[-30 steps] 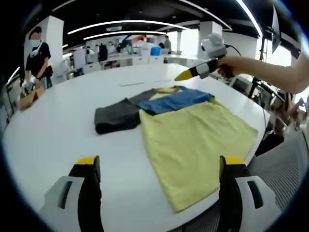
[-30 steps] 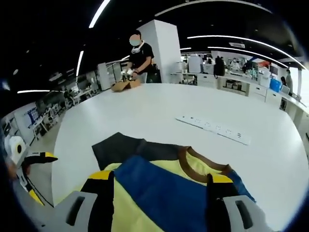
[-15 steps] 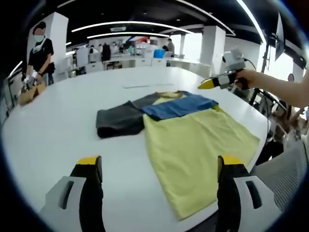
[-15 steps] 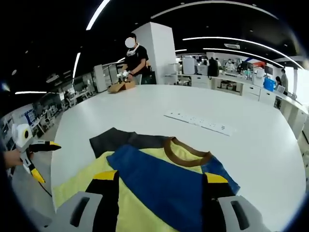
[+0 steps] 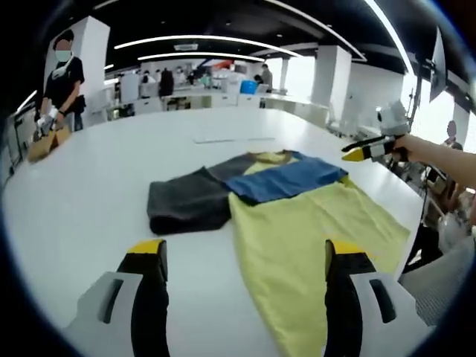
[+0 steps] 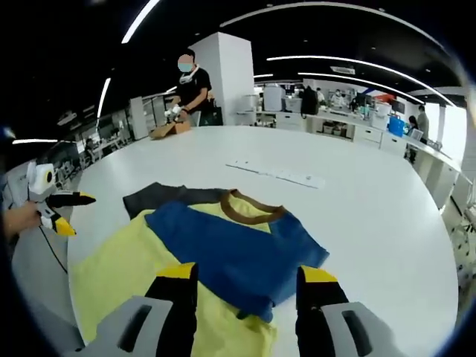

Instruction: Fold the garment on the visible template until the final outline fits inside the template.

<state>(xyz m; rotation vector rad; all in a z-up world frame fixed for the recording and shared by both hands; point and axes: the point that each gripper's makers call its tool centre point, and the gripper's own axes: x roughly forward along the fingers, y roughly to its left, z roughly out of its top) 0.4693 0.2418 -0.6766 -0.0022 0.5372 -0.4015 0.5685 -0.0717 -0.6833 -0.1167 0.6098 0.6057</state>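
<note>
Big white table [image 5: 82,186] fills the workspace, and the garment [image 5: 312,223], a yellow tee with a blue chest panel and brown collar, lies spread on it near the table's edge by the person, mostly flat. One sleeve side looks turned in: the blue panel [image 6: 223,249] is laid across the upper body in the right gripper view, so maybe one fold is in, hard to be sure. A dark grey piece [image 5: 186,204] sits touching the shirt's shoulder area; it may be the template or another cloth, cannot tell, and no clear template outline shows elsewhere. Judgement: task is early, the long yellow body is unfolded and sprawls well past the grey piece, so most folding is left, including bringing the hem up and narrowing the sides. Power strip [image 6: 271,173] lies well apart, farther across the table. Left gripper [image 5: 242,256] hovers above the hem end, jaws wide apart, gripping nothing. Right gripper [image 6: 245,279] hovers over the blue sleeve edge, jaws parted, nothing between them. A person [image 6: 195,89] stands at the table's far side with a cardboard box [image 6: 169,129].
</note>
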